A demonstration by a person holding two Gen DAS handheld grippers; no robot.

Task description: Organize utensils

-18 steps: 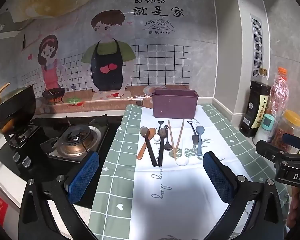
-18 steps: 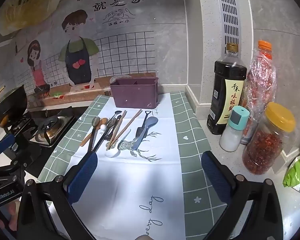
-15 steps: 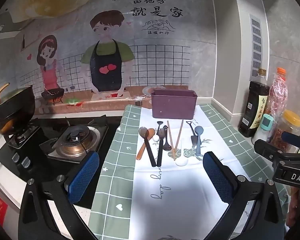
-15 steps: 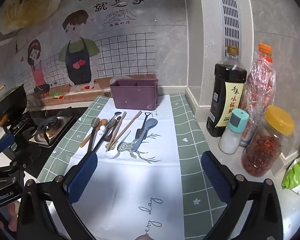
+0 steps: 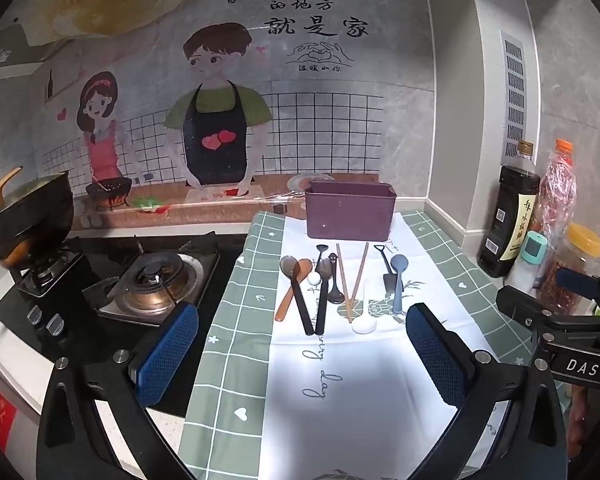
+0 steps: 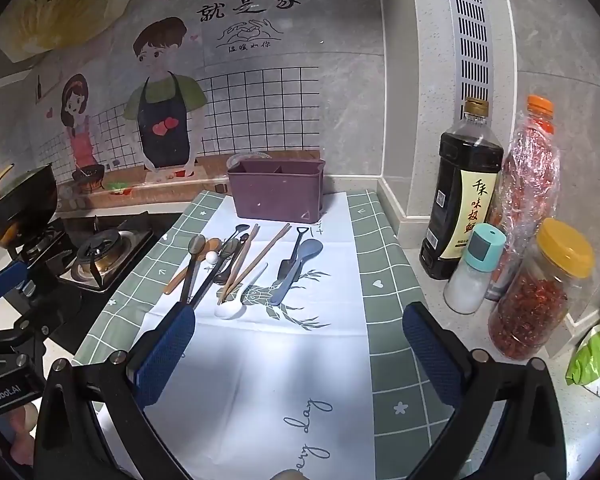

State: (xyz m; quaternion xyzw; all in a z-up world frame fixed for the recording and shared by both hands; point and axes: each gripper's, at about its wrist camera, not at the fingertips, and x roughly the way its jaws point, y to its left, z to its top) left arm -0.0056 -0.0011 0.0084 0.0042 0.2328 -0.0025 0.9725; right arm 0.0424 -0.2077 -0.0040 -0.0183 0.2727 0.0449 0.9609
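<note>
Both grippers hover over the near part of the cloth (image 5: 228, 380): left gripper (image 5: 302, 354) jaws wide apart, nothing between; right gripper (image 6: 298, 354) the same. Utensils (image 5: 332, 284) lie in a row mid-cloth: spoons, chopsticks (image 6: 256, 260). Purple holder (image 6: 278, 194) stands at the cloth's far edge, near the counter's back wall.

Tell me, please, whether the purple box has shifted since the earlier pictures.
No: the purple box still stands at the far end of the white cloth, in the same spot.
</note>
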